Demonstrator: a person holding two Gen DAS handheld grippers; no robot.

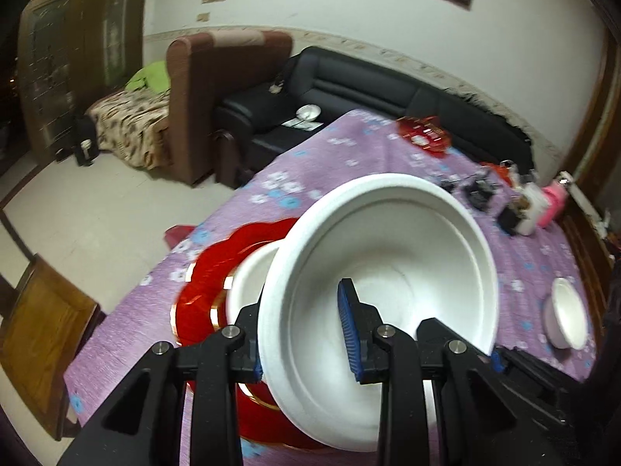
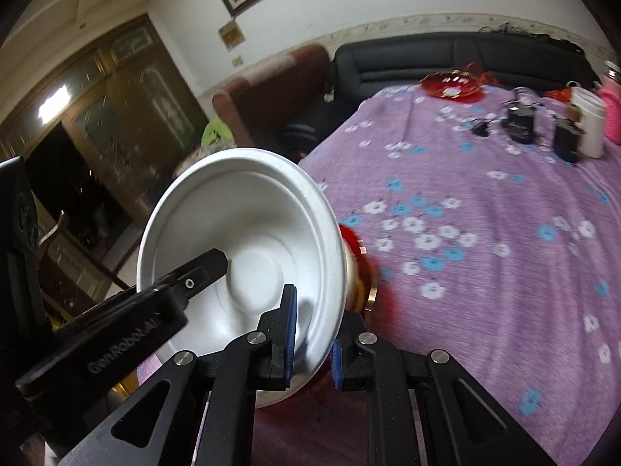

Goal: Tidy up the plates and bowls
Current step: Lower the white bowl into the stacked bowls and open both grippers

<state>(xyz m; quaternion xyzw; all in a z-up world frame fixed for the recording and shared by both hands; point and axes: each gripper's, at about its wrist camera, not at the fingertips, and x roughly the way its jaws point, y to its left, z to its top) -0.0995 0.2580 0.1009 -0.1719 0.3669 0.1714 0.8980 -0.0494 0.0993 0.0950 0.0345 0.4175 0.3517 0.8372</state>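
A large white foam bowl [image 1: 388, 256] hangs tilted above the purple flowered tablecloth [image 1: 295, 163], and both grippers hold it. My left gripper [image 1: 302, 330] is shut on its near left rim, with one blue pad inside the bowl and the other outside. In the right wrist view my right gripper [image 2: 314, 334] is shut on the same bowl [image 2: 240, 209] at its lower right rim. One of the left gripper's fingers [image 2: 202, 268] reaches into it from the left. Under the bowl lies a red gold-trimmed plate [image 1: 205, 287] with a second white bowl [image 1: 248, 275] on it.
A small white bowl [image 1: 566, 314] sits on the cloth at the right. A red dish [image 2: 452, 85] stands at the far end, near black gadgets [image 2: 520, 120], a white cup [image 2: 590, 124] and a pink item [image 2: 613, 112]. A wooden chair [image 1: 46, 310] stands by the table's left edge.
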